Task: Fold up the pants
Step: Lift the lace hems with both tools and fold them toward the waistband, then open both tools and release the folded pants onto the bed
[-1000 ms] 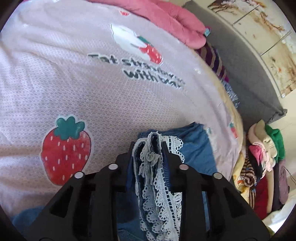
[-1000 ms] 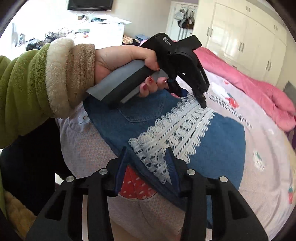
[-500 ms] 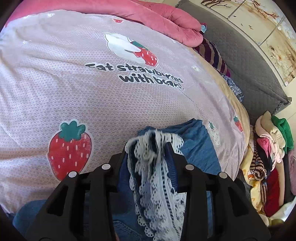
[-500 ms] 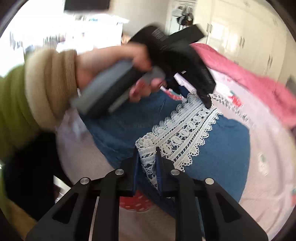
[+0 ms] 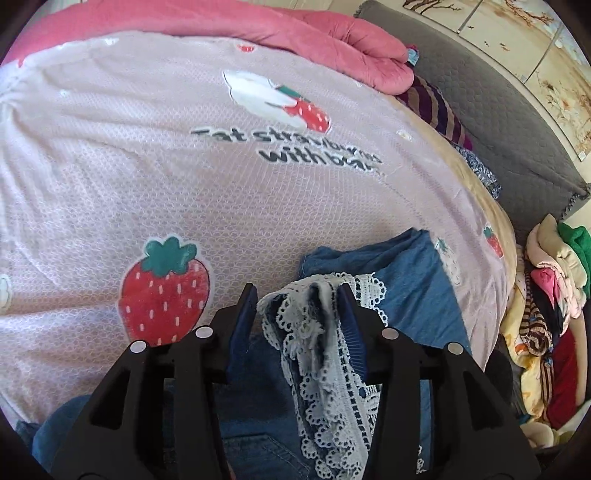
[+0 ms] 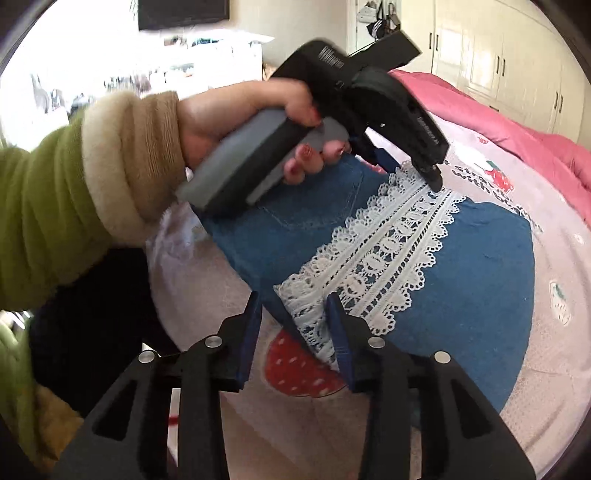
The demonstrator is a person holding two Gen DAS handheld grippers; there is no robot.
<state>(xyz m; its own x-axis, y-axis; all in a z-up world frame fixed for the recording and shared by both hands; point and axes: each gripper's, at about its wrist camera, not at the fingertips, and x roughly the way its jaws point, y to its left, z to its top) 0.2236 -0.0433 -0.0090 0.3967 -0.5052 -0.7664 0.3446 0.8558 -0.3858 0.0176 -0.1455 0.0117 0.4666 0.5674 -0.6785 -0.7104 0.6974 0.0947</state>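
Blue denim pants [image 6: 472,273] with a white lace hem [image 6: 388,254] lie folded on a pink strawberry bedspread [image 5: 184,184]. My left gripper [image 5: 297,297] has its jaws apart, with the bunched lace hem [image 5: 317,332] lying loose between them and against the right finger. In the right wrist view the left gripper [image 6: 413,162] stands at the far end of the lace band. My right gripper [image 6: 293,306] is open at the near end of the lace, its fingers either side of the hem corner.
A pink quilt [image 5: 295,33] lies along the far side of the bed. A grey headboard [image 5: 517,122] and a pile of clothes [image 5: 554,295] are at the right. The bed edge [image 6: 295,424] is just below my right gripper.
My left gripper's jaws have spread wider around the lace hem. My right gripper shut on the near lace corner half a second ago and has opened again.
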